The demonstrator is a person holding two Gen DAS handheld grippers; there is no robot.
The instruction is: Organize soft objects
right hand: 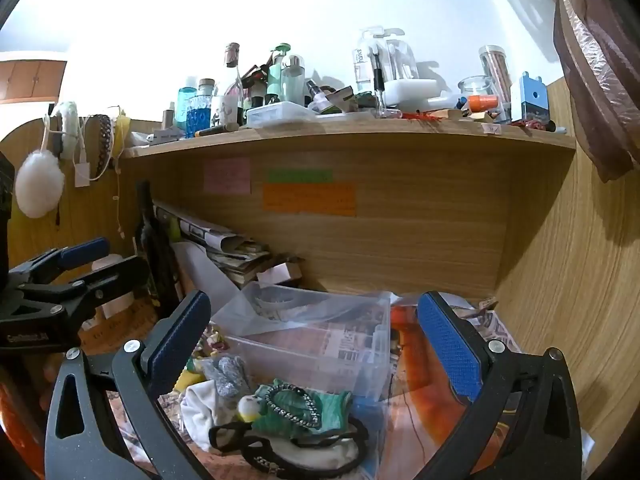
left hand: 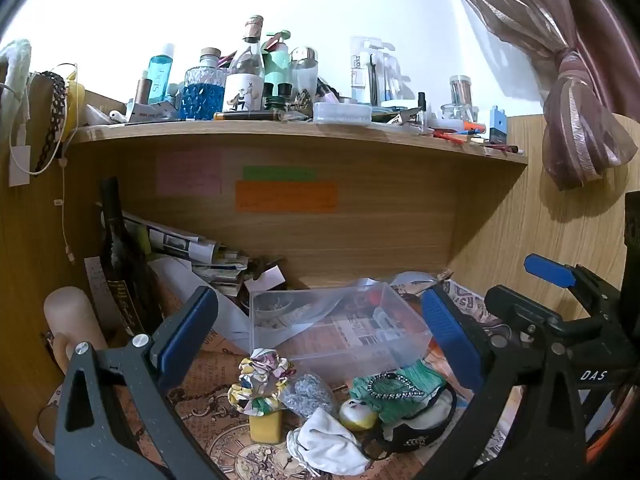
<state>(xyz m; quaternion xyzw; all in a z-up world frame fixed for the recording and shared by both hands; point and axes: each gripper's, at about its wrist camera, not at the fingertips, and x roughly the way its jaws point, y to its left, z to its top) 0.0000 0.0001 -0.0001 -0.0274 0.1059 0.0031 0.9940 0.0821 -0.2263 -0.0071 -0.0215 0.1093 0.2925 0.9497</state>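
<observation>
A pile of soft things lies on the patterned desk mat in front of a clear plastic box [left hand: 340,328]: a floral scrunchie [left hand: 262,376], a yellow sponge [left hand: 264,426], a grey mesh pouch [left hand: 310,396], a white cloth [left hand: 326,446], a green cloth [left hand: 400,390] with a beaded band on it, a yellow-white plush [left hand: 358,414] and a black strap [left hand: 408,438]. My left gripper [left hand: 320,336] is open and empty above the pile. My right gripper [right hand: 316,344] is open and empty, above the box [right hand: 316,336] and green cloth [right hand: 304,408]. The right gripper [left hand: 548,276] also shows at the right of the left wrist view.
A wooden shelf [left hand: 280,132] crowded with bottles and jars runs overhead. A dark bottle [left hand: 120,256], rolled papers [left hand: 188,248] and a beige cylinder [left hand: 72,320] stand at the back left. Wooden walls close in left and right. A curtain [left hand: 580,120] hangs at the right.
</observation>
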